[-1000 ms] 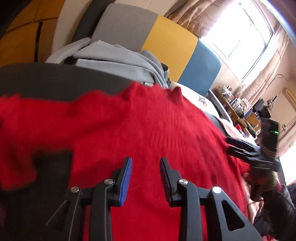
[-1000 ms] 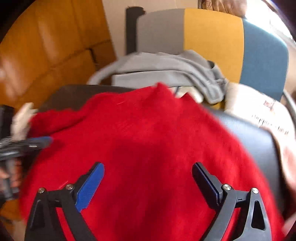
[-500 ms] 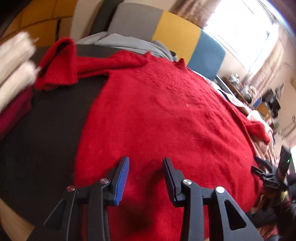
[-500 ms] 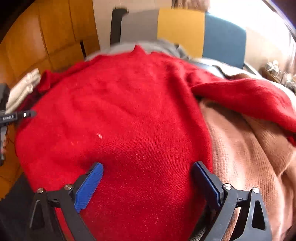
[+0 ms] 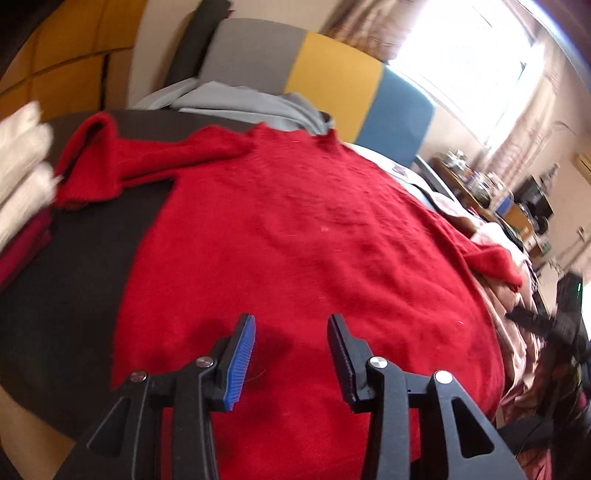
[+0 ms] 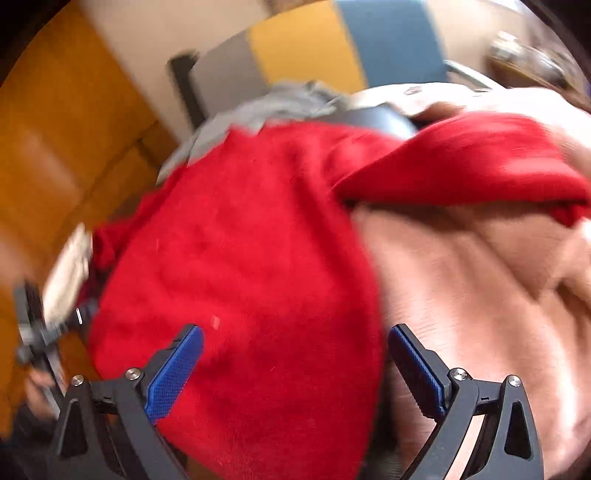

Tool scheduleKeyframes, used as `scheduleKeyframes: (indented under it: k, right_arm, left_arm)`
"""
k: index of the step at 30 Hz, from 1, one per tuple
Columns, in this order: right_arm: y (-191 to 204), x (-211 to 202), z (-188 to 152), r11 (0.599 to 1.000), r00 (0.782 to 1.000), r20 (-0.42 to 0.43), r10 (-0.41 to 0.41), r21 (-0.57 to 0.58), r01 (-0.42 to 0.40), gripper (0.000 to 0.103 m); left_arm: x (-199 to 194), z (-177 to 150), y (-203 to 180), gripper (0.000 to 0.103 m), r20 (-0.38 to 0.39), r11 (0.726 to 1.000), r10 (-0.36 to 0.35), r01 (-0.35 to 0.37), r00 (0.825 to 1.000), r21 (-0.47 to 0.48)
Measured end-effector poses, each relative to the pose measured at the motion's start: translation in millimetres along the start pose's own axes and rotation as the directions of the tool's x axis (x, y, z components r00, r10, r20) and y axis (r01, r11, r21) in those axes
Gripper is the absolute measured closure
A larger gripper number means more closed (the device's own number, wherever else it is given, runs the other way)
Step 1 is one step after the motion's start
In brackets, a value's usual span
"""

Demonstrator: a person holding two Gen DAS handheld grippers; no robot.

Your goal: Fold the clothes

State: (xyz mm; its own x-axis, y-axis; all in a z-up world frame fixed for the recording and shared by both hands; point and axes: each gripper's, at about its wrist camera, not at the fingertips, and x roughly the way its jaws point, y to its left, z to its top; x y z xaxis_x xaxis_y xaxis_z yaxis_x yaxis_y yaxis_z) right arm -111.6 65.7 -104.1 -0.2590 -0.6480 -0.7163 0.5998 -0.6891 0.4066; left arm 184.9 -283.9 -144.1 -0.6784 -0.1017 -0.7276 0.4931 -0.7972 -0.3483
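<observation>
The room is bright on one side, where a window (image 5: 476,62) with beige curtains (image 5: 369,29) lets in hard daylight, and warm on the other, where orange-brown wooden panels (image 5: 66,51) fill the wall. Against the far wall stands a padded headboard (image 5: 332,77) in grey, yellow and blue blocks. Beyond it, by the window, a low shelf (image 5: 480,184) carries small jars and bottles too blurred to name.

The work surface is a dark, near-black pad (image 5: 74,280), bare along its left part. The red sweater (image 5: 295,240) lies spread flat over most of it, body facing up, one sleeve (image 5: 110,158) folded back toward the upper left corner. Its other sleeve (image 6: 461,166) drapes across a pale pink knit garment (image 6: 480,288) heaped on the right. A grey garment (image 5: 251,107) sits bunched behind the collar, and a stack of white and dark red folded knits (image 5: 22,184) rests at the left edge.

The left gripper (image 5: 291,354) hovers just over the sweater's lower hem; its jaws have just been opening and pinch nothing. The right gripper (image 6: 295,365) stands wide apart over the sweater's right edge, gripping nothing; that view is blurred.
</observation>
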Motion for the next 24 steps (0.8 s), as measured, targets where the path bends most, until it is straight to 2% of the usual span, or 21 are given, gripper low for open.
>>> scheduleKeyframes:
  k: [2, 4, 6, 8, 9, 11, 14, 16, 17, 18, 19, 20, 21, 22, 23, 24]
  right_arm:
    - [-21, -18, 15, 0.995, 0.997, 0.074, 0.002, 0.099, -0.01, 0.002]
    - [-47, -32, 27, 0.966, 0.988, 0.148, 0.053, 0.244, -0.088, 0.0]
    - [-71, -36, 37, 0.902, 0.963, 0.232, 0.134, 0.375, -0.216, 0.0]
    - [-94, -38, 46, 0.804, 0.923, 0.327, 0.205, 0.481, -0.349, 0.0]
    - [-101, -34, 50, 0.777, 0.916, 0.343, 0.209, 0.511, -0.368, 0.0]
    - [-108, -20, 57, 0.758, 0.925, 0.339, 0.174, 0.553, -0.345, 0.0]
    - [-118, 5, 63, 0.744, 0.946, 0.316, 0.07, 0.615, -0.26, 0.001]
    - [-120, 8, 69, 0.771, 0.943, 0.332, 0.025, 0.594, -0.23, 0.002]
    - [-120, 8, 75, 0.799, 0.951, 0.309, -0.023, 0.577, -0.168, 0.008]
    - [-119, 8, 82, 0.827, 0.959, 0.271, -0.088, 0.556, -0.082, 0.022]
    - [-118, 9, 90, 0.847, 0.96, 0.234, -0.154, 0.532, 0.006, 0.03]
    - [-120, 10, 97, 0.855, 0.96, 0.193, -0.204, 0.512, 0.079, 0.047]
    - [-124, 12, 103, 0.858, 0.958, 0.148, -0.246, 0.493, 0.144, 0.066]
    - [-129, 13, 107, 0.853, 0.953, 0.117, -0.28, 0.485, 0.191, 0.076]
    - [-134, 14, 107, 0.845, 0.949, 0.099, -0.298, 0.49, 0.214, 0.089]
    - [-141, 14, 105, 0.835, 0.949, 0.089, -0.302, 0.505, 0.219, 0.098]
  left_arm:
    - [12, 1, -5, 0.061, -0.028, 1.0, -0.018, 0.018, 0.999, 0.001]
    - [24, 0, -4, 0.061, -0.061, 0.999, -0.032, 0.031, 0.998, -0.026]
    - [32, -3, -2, 0.061, -0.069, 0.997, -0.055, 0.051, 0.996, -0.057]
    - [31, -8, -1, 0.061, -0.052, 0.996, -0.068, 0.064, 0.996, -0.069]
    - [32, -8, 0, 0.061, -0.051, 0.995, -0.075, 0.072, 0.996, -0.071]
    - [31, -9, 4, 0.061, -0.045, 0.991, -0.098, 0.094, 0.994, -0.092]
    - [30, -12, 12, 0.061, -0.032, 0.982, -0.133, 0.127, 0.991, -0.137]
    - [29, -13, 14, 0.061, -0.025, 0.979, -0.146, 0.14, 0.989, -0.151]
    - [30, -13, 15, 0.061, -0.023, 0.978, -0.149, 0.143, 0.989, -0.152]
    - [30, -14, 15, 0.061, -0.022, 0.978, -0.15, 0.145, 0.988, -0.151]
    - [30, -14, 14, 0.061, -0.019, 0.978, -0.149, 0.144, 0.989, -0.149]
    - [30, -15, 12, 0.061, -0.015, 0.979, -0.146, 0.143, 0.989, -0.145]
    - [30, -16, 11, 0.061, -0.011, 0.98, -0.145, 0.142, 0.989, -0.141]
    - [30, -17, 11, 0.061, -0.007, 0.98, -0.143, 0.141, 0.99, -0.139]
    - [30, -17, 11, 0.061, -0.004, 0.981, -0.143, 0.141, 0.99, -0.137]
    - [29, -18, 10, 0.061, 0.0, 0.981, -0.142, 0.141, 0.99, -0.137]
